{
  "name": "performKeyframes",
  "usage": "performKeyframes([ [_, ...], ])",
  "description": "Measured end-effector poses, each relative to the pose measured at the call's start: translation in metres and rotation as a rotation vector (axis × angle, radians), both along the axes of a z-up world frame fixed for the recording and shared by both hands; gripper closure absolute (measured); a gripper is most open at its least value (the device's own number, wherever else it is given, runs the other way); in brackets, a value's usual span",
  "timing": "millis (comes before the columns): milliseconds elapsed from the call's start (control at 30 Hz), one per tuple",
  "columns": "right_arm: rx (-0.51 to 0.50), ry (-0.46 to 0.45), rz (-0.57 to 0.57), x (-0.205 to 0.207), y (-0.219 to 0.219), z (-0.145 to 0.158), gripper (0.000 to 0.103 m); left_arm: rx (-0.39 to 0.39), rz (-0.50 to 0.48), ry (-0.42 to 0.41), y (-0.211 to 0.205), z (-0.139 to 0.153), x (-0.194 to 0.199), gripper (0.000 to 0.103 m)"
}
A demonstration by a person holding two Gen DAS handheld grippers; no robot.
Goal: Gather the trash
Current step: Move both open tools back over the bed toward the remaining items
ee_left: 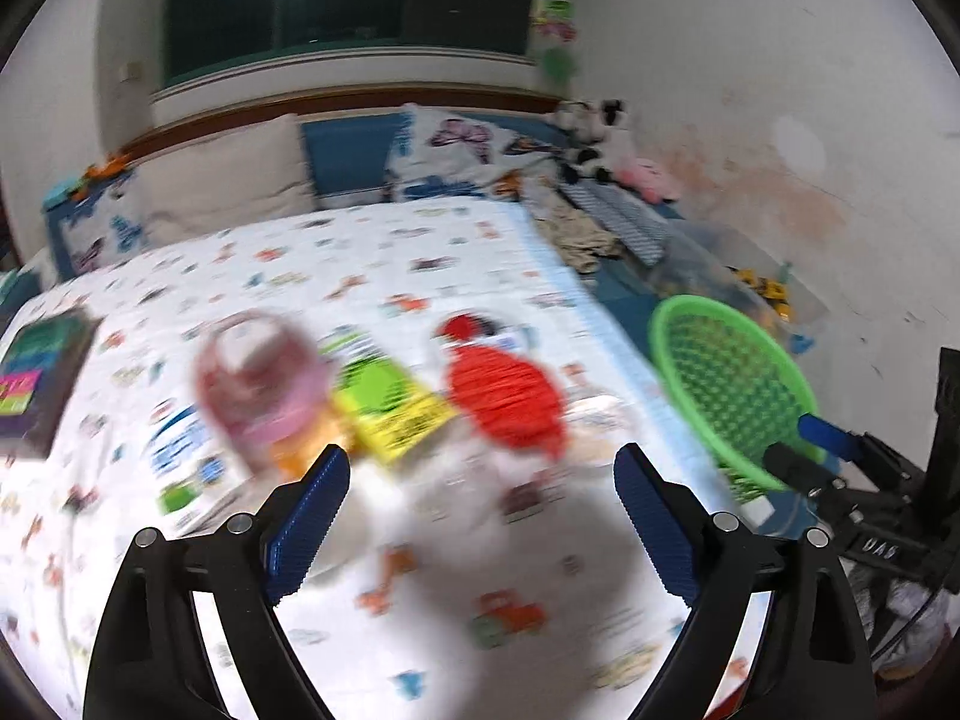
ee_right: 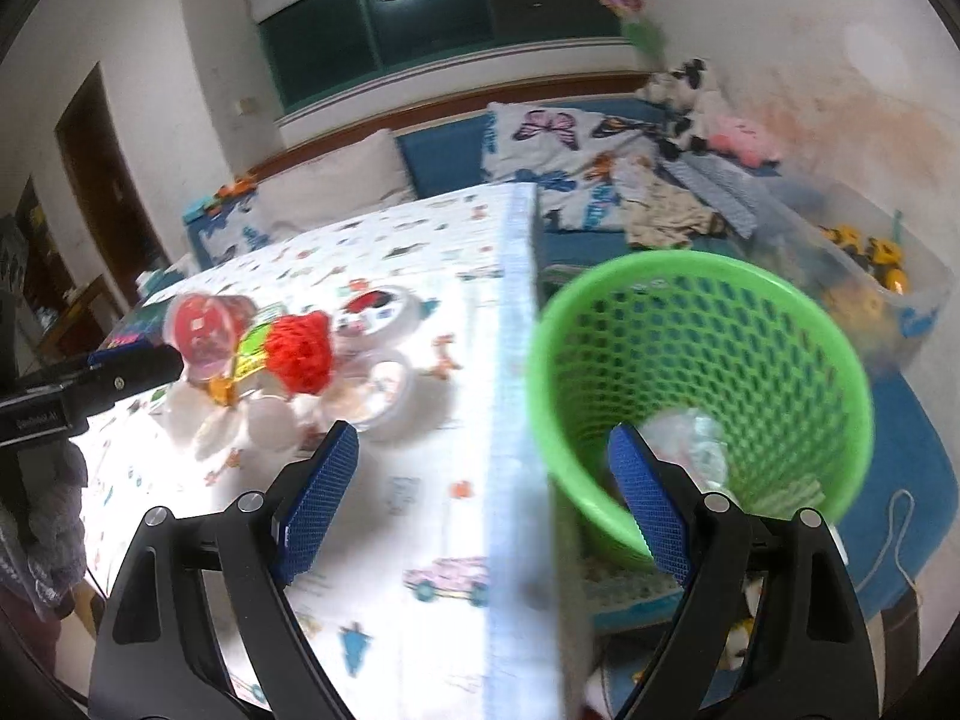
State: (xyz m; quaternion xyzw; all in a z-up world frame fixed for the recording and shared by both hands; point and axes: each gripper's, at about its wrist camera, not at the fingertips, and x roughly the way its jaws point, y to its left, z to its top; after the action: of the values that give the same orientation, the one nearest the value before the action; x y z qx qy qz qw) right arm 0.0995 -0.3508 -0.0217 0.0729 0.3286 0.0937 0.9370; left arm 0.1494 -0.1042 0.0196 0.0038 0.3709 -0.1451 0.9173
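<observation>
A heap of trash lies on the patterned table cover: a red net (ee_left: pixel 507 399) (ee_right: pixel 299 351), a pink clear cup (ee_left: pixel 258 384) (ee_right: pixel 204 330), a yellow-green wrapper (ee_left: pixel 393 402), white cups (ee_right: pixel 378 390) and crumpled white paper (ee_right: pixel 240 414). A green mesh basket (ee_left: pixel 729 387) (ee_right: pixel 702 390) sits to the right of the table and holds crumpled clear plastic (ee_right: pixel 690 438). My left gripper (ee_left: pixel 480 516) is open and empty just short of the heap. My right gripper (ee_right: pixel 483 498) is open and empty, straddling the table edge beside the basket. The left view is motion-blurred.
A dark book (ee_left: pixel 42 384) lies at the table's left. Behind is a bed with pillows (ee_left: pixel 222 180), clothes (ee_right: pixel 666 210) and plush toys (ee_left: pixel 594 138). A clear bin of yellow toys (ee_right: pixel 864 264) stands by the wall. A blue rug (ee_right: pixel 912 480) covers the floor.
</observation>
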Motion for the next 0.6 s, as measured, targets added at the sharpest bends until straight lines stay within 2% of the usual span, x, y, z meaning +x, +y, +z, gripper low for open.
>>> performKeyframes([
  [300, 0.006, 0.03, 0.147, 0.036, 0.053, 0.001, 0.018, 0.023, 0.14, 0.016, 0.062, -0.02, -0.007, 0.016],
  [600, -0.01, 0.058, 0.26, 0.08, 0.104, -0.006, 0.028, 0.005, 0.18, 0.054, 0.089, -0.038, -0.006, 0.026],
])
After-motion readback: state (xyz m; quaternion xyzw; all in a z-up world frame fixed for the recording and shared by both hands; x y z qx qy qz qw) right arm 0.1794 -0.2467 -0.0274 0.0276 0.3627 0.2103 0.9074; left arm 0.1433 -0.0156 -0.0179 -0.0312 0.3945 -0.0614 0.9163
